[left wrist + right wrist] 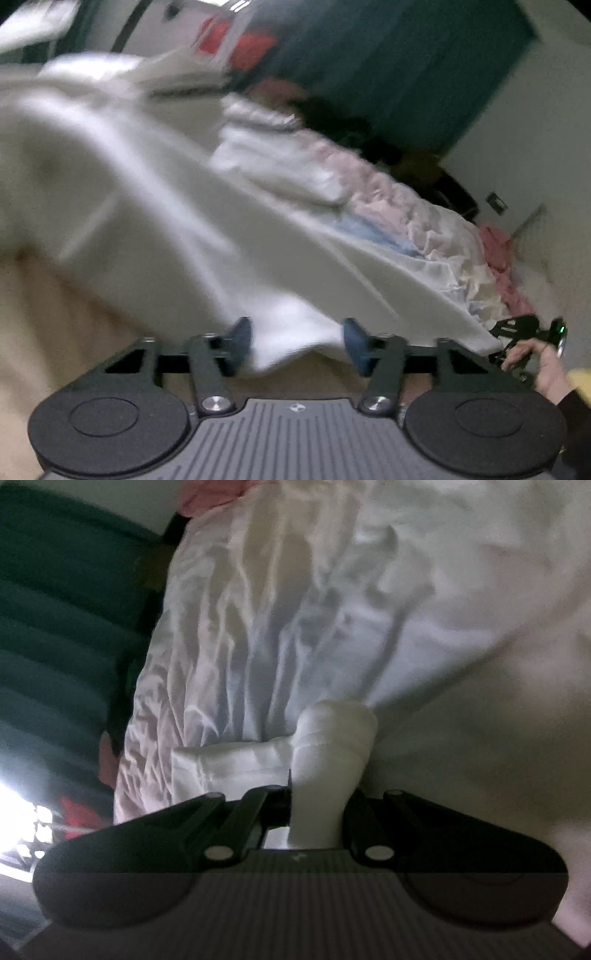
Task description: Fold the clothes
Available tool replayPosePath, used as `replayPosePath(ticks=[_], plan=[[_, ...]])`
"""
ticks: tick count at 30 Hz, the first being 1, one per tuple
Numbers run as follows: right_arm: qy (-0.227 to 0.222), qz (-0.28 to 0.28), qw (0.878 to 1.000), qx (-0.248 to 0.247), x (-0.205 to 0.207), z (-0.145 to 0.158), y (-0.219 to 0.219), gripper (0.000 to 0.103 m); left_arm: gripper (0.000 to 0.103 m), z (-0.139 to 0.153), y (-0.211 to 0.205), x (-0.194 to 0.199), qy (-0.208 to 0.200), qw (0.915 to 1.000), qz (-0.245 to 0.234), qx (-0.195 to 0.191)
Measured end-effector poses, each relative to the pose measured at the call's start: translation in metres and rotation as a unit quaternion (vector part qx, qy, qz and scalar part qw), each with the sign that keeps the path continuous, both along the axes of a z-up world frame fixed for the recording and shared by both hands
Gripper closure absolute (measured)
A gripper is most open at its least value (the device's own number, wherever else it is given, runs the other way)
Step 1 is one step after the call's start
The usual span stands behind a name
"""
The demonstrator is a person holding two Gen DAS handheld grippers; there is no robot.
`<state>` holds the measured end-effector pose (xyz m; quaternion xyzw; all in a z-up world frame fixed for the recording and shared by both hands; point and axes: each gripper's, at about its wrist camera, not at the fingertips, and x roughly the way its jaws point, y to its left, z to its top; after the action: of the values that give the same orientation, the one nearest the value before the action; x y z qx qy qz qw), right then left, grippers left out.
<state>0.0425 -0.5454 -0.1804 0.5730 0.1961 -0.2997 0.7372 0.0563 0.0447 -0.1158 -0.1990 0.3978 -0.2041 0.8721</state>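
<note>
White garment (155, 192) spread across the bed (436, 236), draped over the rumpled pale bedding and reaching the near edge. Left gripper (295, 341) just before the garment's hanging hem, jaws well apart, the hem between them but not pinched. Right gripper (317, 794) at the garment's far corner, jaws closed tight on a bunched fold of it

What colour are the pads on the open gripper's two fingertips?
Dark blue pads on the left gripper, seen best in the left wrist view.
</note>
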Motion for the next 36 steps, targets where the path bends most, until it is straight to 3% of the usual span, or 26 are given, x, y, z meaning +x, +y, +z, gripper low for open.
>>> replayPosePath(ticks=[2,4,5,8,10,12,15,18,20,21,22,25,28,32,36], plan=[[-0.007,0.0,1.0,-0.018,-0.001,0.007,0.002,0.097,0.039,-0.003,0.029,0.004,0.055,0.9971,0.041,-0.033],[-0.005,0.005,0.999,-0.036,0.002,0.011,0.003,0.097,0.022,-0.007,0.064,0.009,0.11,0.9869,0.096,-0.069],[-0.001,0.008,0.999,-0.045,0.002,0.013,0.005,0.097,0.02,-0.008,0.083,0.011,0.129,0.98,0.129,-0.08],[0.007,0.006,0.999,-0.047,0.002,0.013,0.005,0.097,0.018,-0.008,0.137,0.015,0.163,0.9538,0.23,-0.102],[0.008,0.001,0.999,-0.043,0.002,0.012,0.005,0.097,0.018,-0.01,0.167,0.017,0.175,0.9352,0.274,-0.14],[-0.005,-0.02,0.999,-0.029,0.003,0.01,0.005,0.097,0.018,-0.009,0.19,0.018,0.177,0.9175,0.323,-0.15],[-0.016,-0.04,0.999,-0.029,0.002,0.013,0.01,0.097,0.026,-0.006,0.212,0.016,0.152,0.8981,0.395,-0.12],[-0.012,-0.046,0.998,-0.043,0.006,0.016,0.015,0.097,0.032,-0.015,0.225,0.018,0.145,0.8738,0.439,-0.15],[-0.01,-0.049,0.998,-0.049,0.008,0.017,0.016,0.097,0.044,-0.015,0.226,0.022,0.139,0.8659,0.456,-0.15],[-0.009,-0.049,0.998,-0.048,0.008,0.016,0.015,0.097,0.058,-0.015,0.226,0.024,0.137,0.8622,0.464,-0.15],[-0.008,-0.049,0.998,-0.046,0.009,0.014,0.015,0.097,0.071,-0.013,0.228,0.025,0.134,0.8613,0.468,-0.147],[-0.005,-0.041,0.998,-0.036,0.009,0.01,0.01,0.097,0.09,-0.003,0.236,0.02,0.123,0.8569,0.476,-0.153],[0.007,-0.008,0.999,-0.034,0.013,0.007,0.003,0.097,0.095,0.022,0.248,0.008,0.102,0.8528,0.491,-0.144],[0.019,0.021,0.999,-0.041,0.017,0.006,0.0,0.097,0.096,0.069,0.273,-0.006,0.077,0.8698,0.469,-0.131],[-0.041,0.003,0.998,-0.048,0.004,0.02,0.004,0.097,0.096,0.092,0.286,-0.033,0.089,0.8795,0.447,-0.136]])
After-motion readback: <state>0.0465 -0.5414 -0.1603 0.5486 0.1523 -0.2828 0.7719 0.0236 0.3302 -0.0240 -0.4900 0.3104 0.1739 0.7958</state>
